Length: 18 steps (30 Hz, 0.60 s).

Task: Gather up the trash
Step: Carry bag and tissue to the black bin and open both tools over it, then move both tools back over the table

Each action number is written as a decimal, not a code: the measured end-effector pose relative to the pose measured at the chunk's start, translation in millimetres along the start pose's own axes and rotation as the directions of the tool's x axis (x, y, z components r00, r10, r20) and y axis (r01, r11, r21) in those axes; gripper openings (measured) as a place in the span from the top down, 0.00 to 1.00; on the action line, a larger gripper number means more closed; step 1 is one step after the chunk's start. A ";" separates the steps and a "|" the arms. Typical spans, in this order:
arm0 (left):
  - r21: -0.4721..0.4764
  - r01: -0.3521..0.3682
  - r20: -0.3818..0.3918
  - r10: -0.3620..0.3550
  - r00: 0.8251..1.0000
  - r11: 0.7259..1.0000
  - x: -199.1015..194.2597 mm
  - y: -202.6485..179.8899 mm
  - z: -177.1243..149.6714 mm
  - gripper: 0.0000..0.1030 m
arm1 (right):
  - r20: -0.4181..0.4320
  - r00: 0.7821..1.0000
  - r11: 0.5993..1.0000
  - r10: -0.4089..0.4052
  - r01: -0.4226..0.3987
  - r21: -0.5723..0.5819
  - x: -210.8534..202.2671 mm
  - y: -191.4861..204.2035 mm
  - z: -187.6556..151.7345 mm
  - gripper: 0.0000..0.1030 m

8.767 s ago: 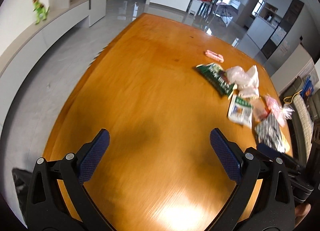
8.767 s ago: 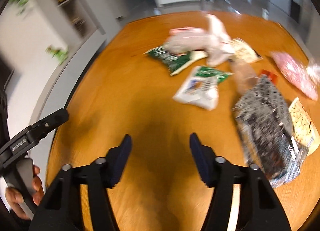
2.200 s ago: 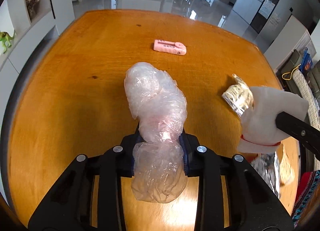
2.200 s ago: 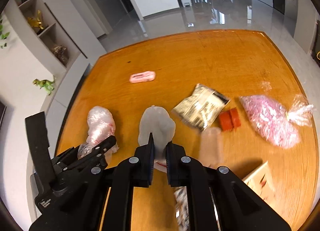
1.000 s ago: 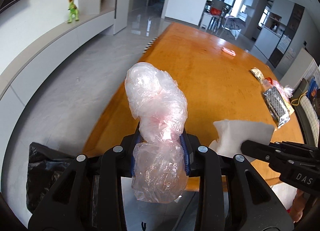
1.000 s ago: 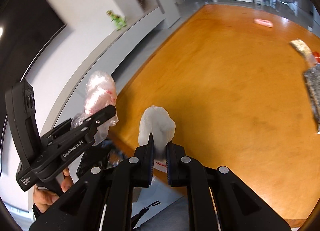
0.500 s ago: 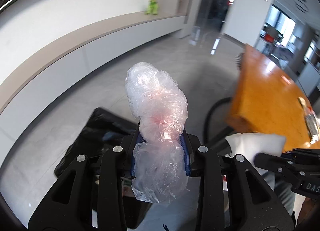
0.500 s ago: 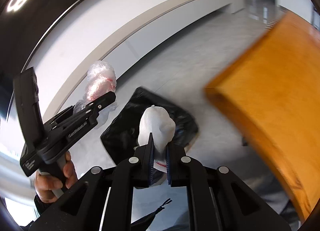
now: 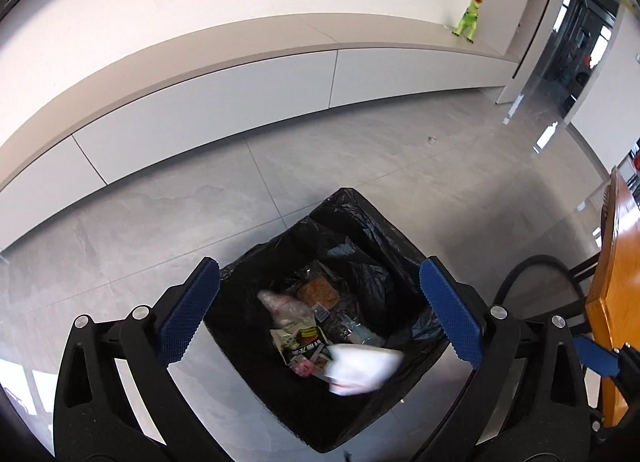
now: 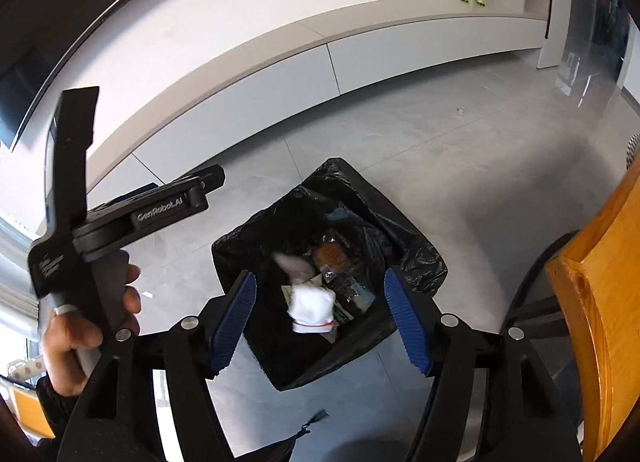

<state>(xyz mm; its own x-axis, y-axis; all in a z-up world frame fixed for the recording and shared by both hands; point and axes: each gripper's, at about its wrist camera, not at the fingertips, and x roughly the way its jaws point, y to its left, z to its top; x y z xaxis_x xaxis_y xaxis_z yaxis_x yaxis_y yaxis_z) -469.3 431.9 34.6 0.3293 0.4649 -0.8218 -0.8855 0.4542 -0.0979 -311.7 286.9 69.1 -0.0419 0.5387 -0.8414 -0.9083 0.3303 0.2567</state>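
From your left wrist camera, your left gripper (image 9: 320, 310) pointed down at the black bin bag (image 9: 384, 229), which sat on the grey floor (image 9: 160, 221) right under it. Its jaws were opening and stood far apart, with nothing between the blue pads (image 9: 192, 310). The clear plastic bag (image 9: 280, 304) lay low in the bin, below the gripper. The white wad (image 9: 360, 370) looked blurry there, near the bin's close side. The orange table (image 9: 616, 302) was off to the right, so more trash lay that way, I think.

From your right wrist camera, your right gripper (image 10: 320, 318) also hung over the bin bag (image 10: 420, 258). Its jaws were opening too, and the pads did not touch the white wad (image 10: 312, 308), which was below them inside the bin. Your left hand (image 10: 88, 322) held its tool to the left, above the bin's edge. The table (image 10: 600, 282) was close on the right, so your right hand looked nearer to it for the next grab.
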 end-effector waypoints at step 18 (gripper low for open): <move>0.285 0.240 -0.070 -0.229 0.971 0.928 -20.7 -145.2 -26.0 0.06 | 0.066 0.989 0.968 -0.134 0.117 0.221 -81.3 -101.4 -40.9 0.34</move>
<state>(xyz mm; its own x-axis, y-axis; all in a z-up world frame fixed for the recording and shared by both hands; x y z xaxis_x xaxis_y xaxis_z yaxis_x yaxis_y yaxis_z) -356.1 336.6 51.3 0.4997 0.2936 -0.8149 -0.6492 0.7498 -0.1278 -233.2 177.9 92.0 0.1082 0.5395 -0.8350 -0.7925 0.5539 0.2552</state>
